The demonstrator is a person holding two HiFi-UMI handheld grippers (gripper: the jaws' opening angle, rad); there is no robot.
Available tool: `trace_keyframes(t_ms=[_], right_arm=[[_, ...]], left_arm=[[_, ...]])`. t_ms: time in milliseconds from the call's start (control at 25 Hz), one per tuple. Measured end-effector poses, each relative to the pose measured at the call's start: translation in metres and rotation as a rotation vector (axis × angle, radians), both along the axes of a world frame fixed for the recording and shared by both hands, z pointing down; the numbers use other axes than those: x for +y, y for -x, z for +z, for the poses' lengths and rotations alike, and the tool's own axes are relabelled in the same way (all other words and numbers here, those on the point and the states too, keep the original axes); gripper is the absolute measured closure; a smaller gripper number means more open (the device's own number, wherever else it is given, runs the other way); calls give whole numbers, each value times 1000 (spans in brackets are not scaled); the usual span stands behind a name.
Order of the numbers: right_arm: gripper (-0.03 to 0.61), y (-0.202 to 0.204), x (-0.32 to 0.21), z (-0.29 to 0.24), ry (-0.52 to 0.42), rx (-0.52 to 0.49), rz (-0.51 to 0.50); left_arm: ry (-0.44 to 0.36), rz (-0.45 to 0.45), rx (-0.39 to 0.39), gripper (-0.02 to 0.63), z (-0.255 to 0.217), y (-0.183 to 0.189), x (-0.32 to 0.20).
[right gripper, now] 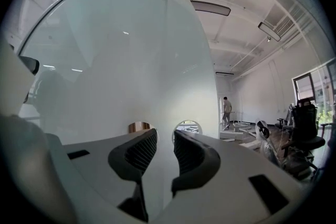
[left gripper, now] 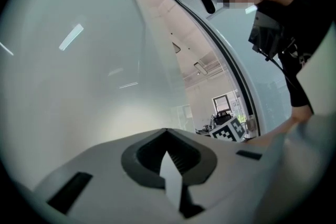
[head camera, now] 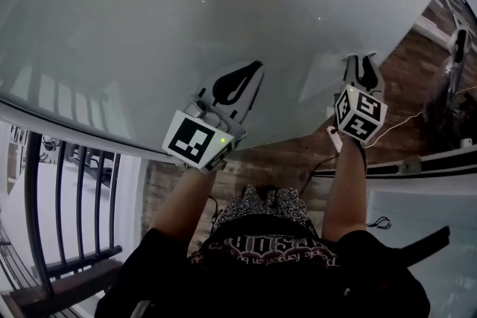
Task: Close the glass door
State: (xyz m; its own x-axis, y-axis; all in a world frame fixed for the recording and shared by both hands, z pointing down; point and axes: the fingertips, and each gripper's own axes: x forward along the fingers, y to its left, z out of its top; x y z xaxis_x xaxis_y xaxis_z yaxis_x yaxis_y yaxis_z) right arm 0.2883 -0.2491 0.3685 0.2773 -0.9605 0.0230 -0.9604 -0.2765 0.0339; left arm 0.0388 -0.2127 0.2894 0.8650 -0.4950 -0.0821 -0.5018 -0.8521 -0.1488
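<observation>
Contact with glass door (head camera: 186, 11) is tip-first, seemingly to push it shut; left tool (head camera: 257, 69) is closed on nothing; right tool (head camera: 362, 62) stands parted, empty.

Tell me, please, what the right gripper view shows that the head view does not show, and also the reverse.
Only the right gripper view shows two round openings in the pane, a distant person, an office chair and ceiling lamps. Only the head view shows the black railing, the white cable and the person's black shirt. Both views show the frosted glass door and the right tool, which faces the pane with its jaws apart.
</observation>
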Motion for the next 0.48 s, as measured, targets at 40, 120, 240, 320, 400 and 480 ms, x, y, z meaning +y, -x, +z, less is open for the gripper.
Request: trace_keyframes(t_ms=[40,120,240,320,400,480], right_arm=[[474,2,6,0,2,-1,4],[474,11,17,-3,5,-1,14],[474,22,35,-6,10,-3,36],[474,22,46,-6,13,-4,56],[474,18,57,-5,17,-3,76],[474,16,66,-5,15,-1,93]], left_arm=[[1,4,4,612,-1,0,3],[2,8,13,612,-1,8,9],[-6,26,20,612,0,19,18],[-6,45,19,612,0,18,26],[4,61,21,612,0,16,31],[9,77,16,612,0,15,36]])
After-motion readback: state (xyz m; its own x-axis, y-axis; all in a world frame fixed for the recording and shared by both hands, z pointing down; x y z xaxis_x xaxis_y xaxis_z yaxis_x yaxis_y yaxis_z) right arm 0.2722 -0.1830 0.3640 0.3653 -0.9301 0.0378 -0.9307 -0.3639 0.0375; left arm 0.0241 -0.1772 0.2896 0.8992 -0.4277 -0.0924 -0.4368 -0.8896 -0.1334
